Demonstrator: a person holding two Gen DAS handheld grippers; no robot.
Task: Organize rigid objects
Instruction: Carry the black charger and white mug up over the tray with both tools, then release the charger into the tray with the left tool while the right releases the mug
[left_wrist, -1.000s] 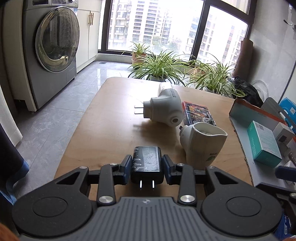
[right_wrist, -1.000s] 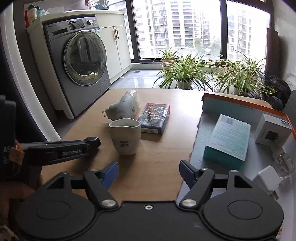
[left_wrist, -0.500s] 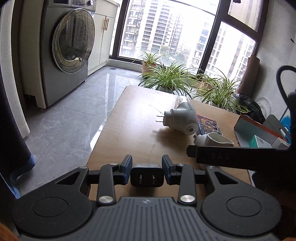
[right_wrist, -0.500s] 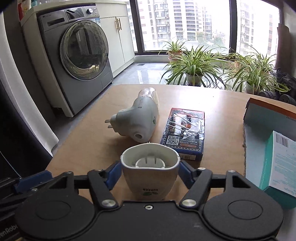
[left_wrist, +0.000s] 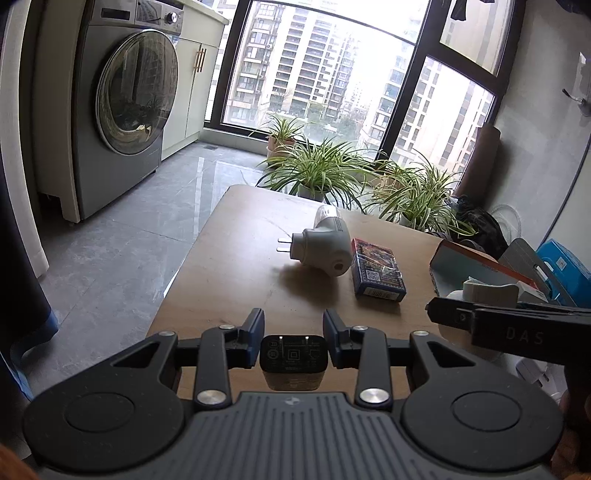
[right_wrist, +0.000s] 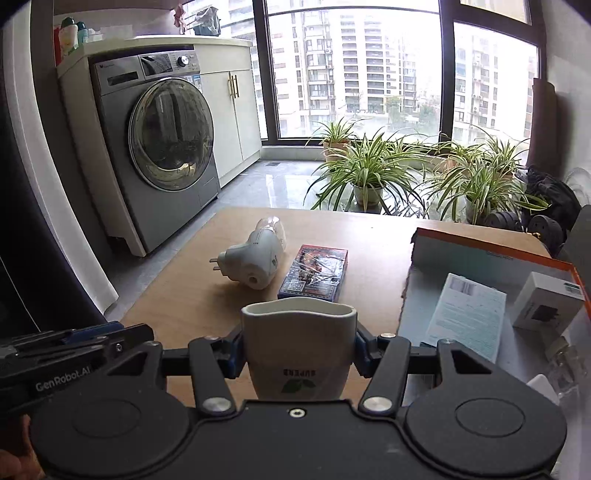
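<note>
My left gripper (left_wrist: 293, 341) is shut on a black plug adapter (left_wrist: 293, 356) and holds it above the near edge of the wooden table (left_wrist: 236, 273). My right gripper (right_wrist: 299, 345) is shut on a white cup-shaped device (right_wrist: 299, 347) and holds it lifted; the device also shows in the left wrist view (left_wrist: 487, 291) at the right. A white plug-in device (right_wrist: 255, 262) and a dark card box (right_wrist: 314, 273) lie mid-table. An open orange-rimmed box (right_wrist: 491, 254) at the right holds a teal box (right_wrist: 465, 321) and a white box (right_wrist: 546, 301).
A washing machine (right_wrist: 162, 162) stands to the left on the tiled floor. Potted spider plants (right_wrist: 369, 170) line the window behind the table. The left gripper's side shows at the lower left of the right wrist view (right_wrist: 74, 350).
My right gripper has closed on the white cup-shaped device and lifted it toward the box side. My left gripper has risen and pulled back with the black adapter.
</note>
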